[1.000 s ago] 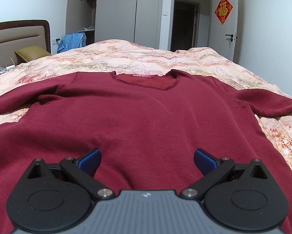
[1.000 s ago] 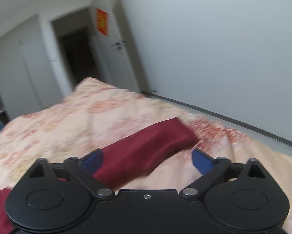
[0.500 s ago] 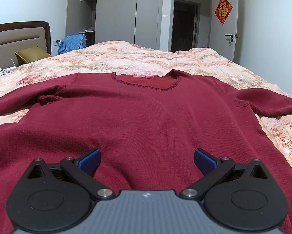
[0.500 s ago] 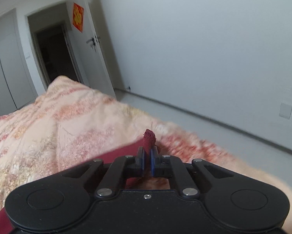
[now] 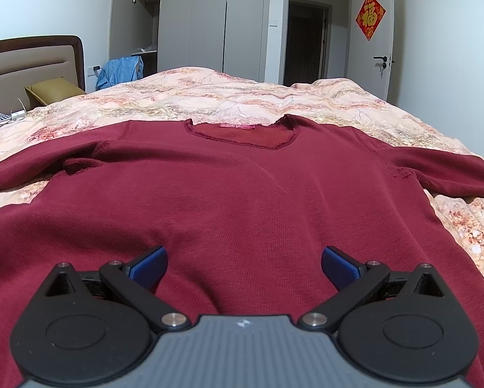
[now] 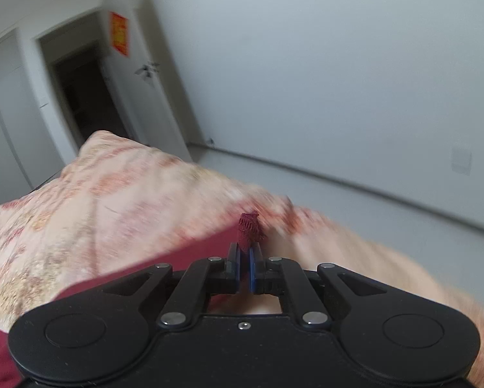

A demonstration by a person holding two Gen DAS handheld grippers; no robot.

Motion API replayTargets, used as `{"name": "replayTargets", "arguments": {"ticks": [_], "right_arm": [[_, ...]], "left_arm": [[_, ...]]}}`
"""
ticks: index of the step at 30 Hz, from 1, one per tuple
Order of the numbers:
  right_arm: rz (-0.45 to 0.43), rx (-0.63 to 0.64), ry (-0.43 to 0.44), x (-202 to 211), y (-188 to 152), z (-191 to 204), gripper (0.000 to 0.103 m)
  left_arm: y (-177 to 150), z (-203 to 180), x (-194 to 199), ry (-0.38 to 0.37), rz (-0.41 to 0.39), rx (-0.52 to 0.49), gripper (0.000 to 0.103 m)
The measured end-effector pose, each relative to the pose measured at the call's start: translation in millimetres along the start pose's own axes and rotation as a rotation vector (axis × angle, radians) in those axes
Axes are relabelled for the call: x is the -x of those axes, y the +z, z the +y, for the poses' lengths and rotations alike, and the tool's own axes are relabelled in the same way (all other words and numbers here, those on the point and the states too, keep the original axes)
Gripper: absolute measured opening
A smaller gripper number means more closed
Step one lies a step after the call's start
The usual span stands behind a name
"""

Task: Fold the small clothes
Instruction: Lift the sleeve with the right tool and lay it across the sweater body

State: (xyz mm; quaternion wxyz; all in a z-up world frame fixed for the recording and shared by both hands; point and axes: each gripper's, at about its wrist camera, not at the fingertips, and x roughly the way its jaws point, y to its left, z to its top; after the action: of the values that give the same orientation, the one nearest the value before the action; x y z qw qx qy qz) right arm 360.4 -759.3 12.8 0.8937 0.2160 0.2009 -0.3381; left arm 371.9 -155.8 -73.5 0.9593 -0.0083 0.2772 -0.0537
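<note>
We see a dark red sweater [image 5: 242, 194] spread flat on the bed's floral quilt [image 5: 242, 97], neckline toward the far edge, both sleeves stretched out toward the side edges. Its hem is hidden behind our left gripper [image 5: 244, 263], whose blue fingers [image 5: 148, 265] are spread wide over the lower body of the sweater, holding nothing. The sleeve ends are cut off by the frame in the left wrist view. Our right gripper [image 6: 245, 260] has its fingers pinched together on the cuff [image 6: 249, 229] of one sleeve, a tuft of fabric poking out above them. That view is blurred, so the quilt's pattern near the bed's corner is hard to make out.
</note>
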Motion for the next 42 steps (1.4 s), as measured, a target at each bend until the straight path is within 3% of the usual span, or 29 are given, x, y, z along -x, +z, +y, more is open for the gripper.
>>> {"name": "replayTargets", "arguments": {"ticks": [5,10,18,23,28,31,37,40,42], "right_arm": [[-0.101,0.128,0.088,35.0,21.8,51.8,0.005],[-0.208,0.299,0.238,78.1,23.0,135.5,0.005],[-0.256,0.53,0.565,144.3,-38.9,291.3,0.005],[-0.204,0.646,0.733,183.3,-101.7,368.7,0.005],[-0.151,0.8,0.842,223.6,-182.8,426.2,0.005],[-0.097,0.871,0.874,236.9,-229.6,433.9,0.005],[0.054,0.973,0.896,234.9,-280.8,436.5,0.005],[0.122,1.019,0.927,234.3,-286.9,430.6,0.019],[0.154,1.023,0.947,231.1,-283.9,424.2,0.043]], "left_arm": [[11.6,8.7,3.6,-0.048,0.03,0.029,0.103],[33.0,33.0,21.8,-0.129,0.048,0.105,0.103],[61.8,89.9,66.9,-0.027,-0.024,0.153,0.103],[66.8,138.9,89.6,0.046,-0.069,0.225,0.103],[64.2,184.5,102.9,0.132,-0.083,0.282,0.103],[58.6,205.9,104.7,0.165,-0.076,0.3,0.103],[43.5,229.4,101.2,0.204,-0.047,0.323,0.103],[38.4,231.1,99.2,0.212,-0.04,0.327,0.103],[39.5,230.7,96.5,0.215,-0.042,0.33,0.103]]}}
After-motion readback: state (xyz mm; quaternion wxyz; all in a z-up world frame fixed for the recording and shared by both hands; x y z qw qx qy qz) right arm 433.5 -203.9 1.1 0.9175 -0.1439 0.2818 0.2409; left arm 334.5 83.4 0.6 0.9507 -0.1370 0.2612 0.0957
